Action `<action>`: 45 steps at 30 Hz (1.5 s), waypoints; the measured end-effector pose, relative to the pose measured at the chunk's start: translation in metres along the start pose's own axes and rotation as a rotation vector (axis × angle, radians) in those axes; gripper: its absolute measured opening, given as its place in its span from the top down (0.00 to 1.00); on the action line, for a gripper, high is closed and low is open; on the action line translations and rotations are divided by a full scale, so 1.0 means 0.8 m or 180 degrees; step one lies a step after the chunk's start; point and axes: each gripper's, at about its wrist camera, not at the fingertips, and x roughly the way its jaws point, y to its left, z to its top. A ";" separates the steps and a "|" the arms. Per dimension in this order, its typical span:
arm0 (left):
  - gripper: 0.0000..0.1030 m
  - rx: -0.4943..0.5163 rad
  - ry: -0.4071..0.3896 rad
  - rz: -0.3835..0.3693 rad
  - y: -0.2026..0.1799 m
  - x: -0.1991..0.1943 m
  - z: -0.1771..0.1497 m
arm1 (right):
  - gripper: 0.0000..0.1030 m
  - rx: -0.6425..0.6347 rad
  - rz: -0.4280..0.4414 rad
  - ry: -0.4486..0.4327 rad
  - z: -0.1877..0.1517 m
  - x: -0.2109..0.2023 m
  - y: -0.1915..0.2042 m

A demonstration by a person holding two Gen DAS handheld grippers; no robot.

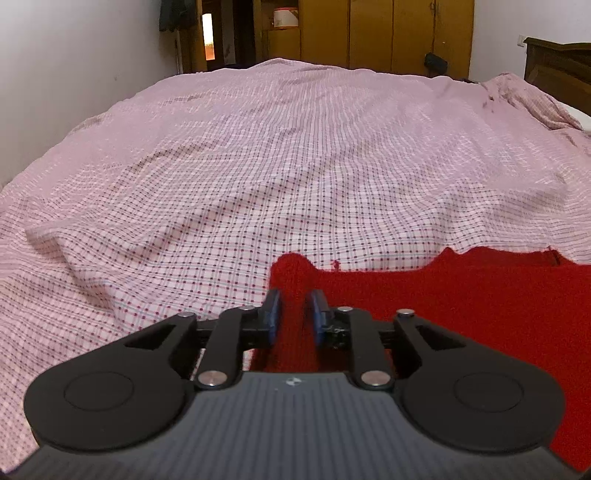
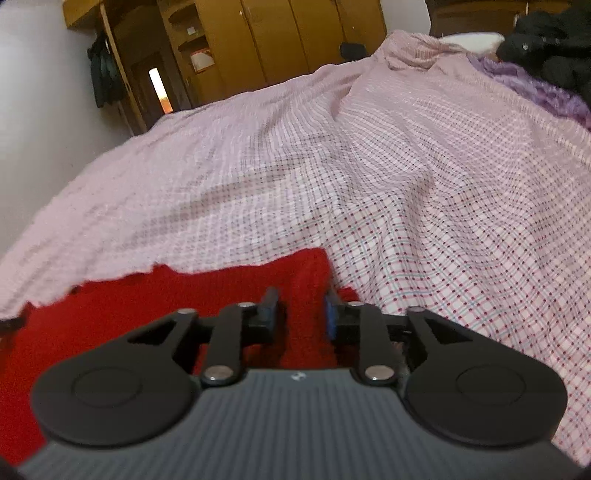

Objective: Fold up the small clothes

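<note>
A red knitted garment point(image 1: 461, 314) lies flat on the pink checked bedsheet point(image 1: 295, 166), at the near edge of both views. In the left wrist view its left corner bunches up into a small hump between the blue pads of my left gripper point(image 1: 295, 306). Those jaws stand a little apart, and the cloth sits loosely in the gap. In the right wrist view the garment's point(image 2: 147, 306) right corner lies between the pads of my right gripper point(image 2: 301, 310). That gripper's jaws stand wider and do not press on the fabric.
The bedsheet point(image 2: 406, 184) is wrinkled, with raised folds across the middle. A dark pile of clothes point(image 2: 546, 44) and purple fabric point(image 2: 535, 88) sit at the far right. Wooden wardrobes point(image 1: 369, 33) and a headboard point(image 1: 557, 70) stand beyond the bed.
</note>
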 end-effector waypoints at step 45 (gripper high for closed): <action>0.49 -0.0195 0.0486 -0.0081 -0.023 -0.188 -0.116 | 0.22 0.1388 0.0140 0.0040 -0.142 -0.146 0.009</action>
